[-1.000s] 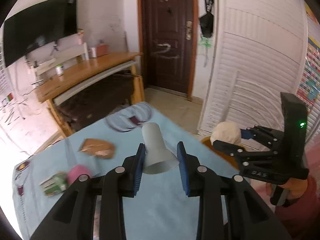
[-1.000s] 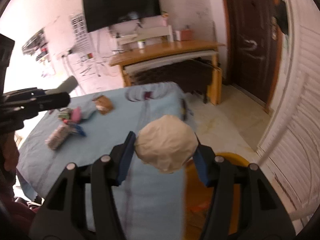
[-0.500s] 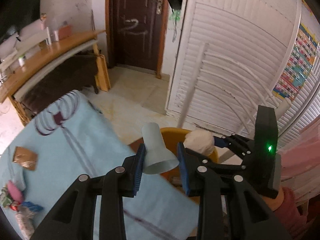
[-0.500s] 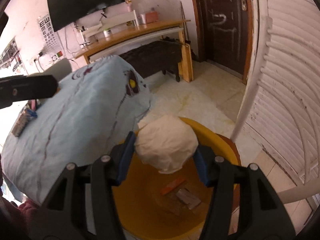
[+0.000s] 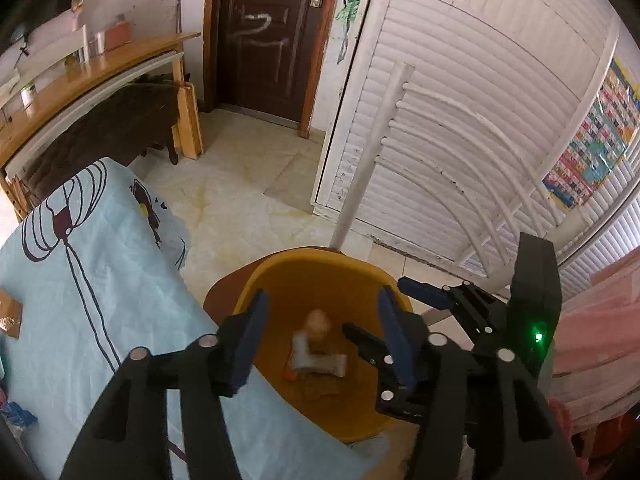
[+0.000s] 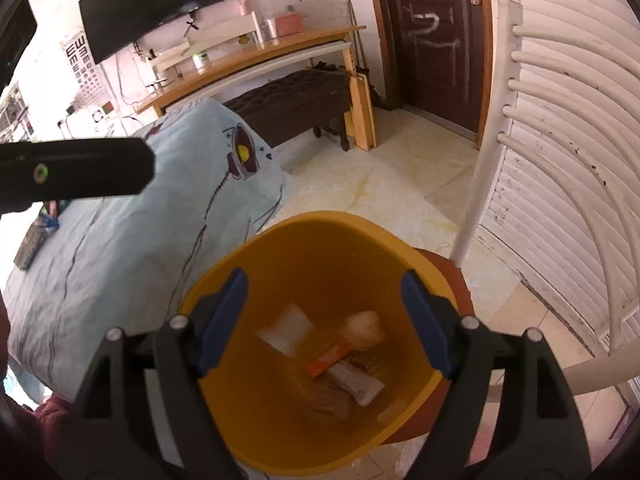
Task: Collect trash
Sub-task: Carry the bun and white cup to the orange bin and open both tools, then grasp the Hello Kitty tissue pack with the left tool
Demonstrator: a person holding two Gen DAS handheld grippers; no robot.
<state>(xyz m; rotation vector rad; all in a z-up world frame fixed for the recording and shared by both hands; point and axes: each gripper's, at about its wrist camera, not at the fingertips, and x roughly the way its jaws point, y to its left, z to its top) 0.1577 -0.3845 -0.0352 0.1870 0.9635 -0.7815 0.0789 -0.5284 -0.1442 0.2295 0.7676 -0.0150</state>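
A yellow bin (image 5: 320, 258) (image 6: 312, 224) stands on the floor beside the blue-covered table (image 5: 80, 264) (image 6: 120, 232). Both grippers hang over its mouth. My left gripper (image 5: 322, 338) has jaws opening with nothing between them. The pale paper cup (image 5: 304, 354) (image 6: 286, 328) falls blurred inside the bin. My right gripper (image 6: 324, 322) (image 5: 374, 312) also has jaws opening and empty. The cream paper ball (image 6: 364, 328) (image 5: 318, 322) drops inside the bin among an orange wrapper (image 6: 330, 358) and other scraps.
A white chair frame (image 5: 360, 184) (image 6: 476, 184) stands behind the bin against white louvred doors (image 5: 460, 92). More litter (image 6: 30, 244) lies at the far end of the table. A wooden desk (image 5: 92, 68) and dark door (image 5: 268, 36) are beyond.
Both grippers swung from over the table to above the yellow bin and tilted down. Both opened: the cup left the left jaws and the paper ball left the right jaws, falling into the bin.
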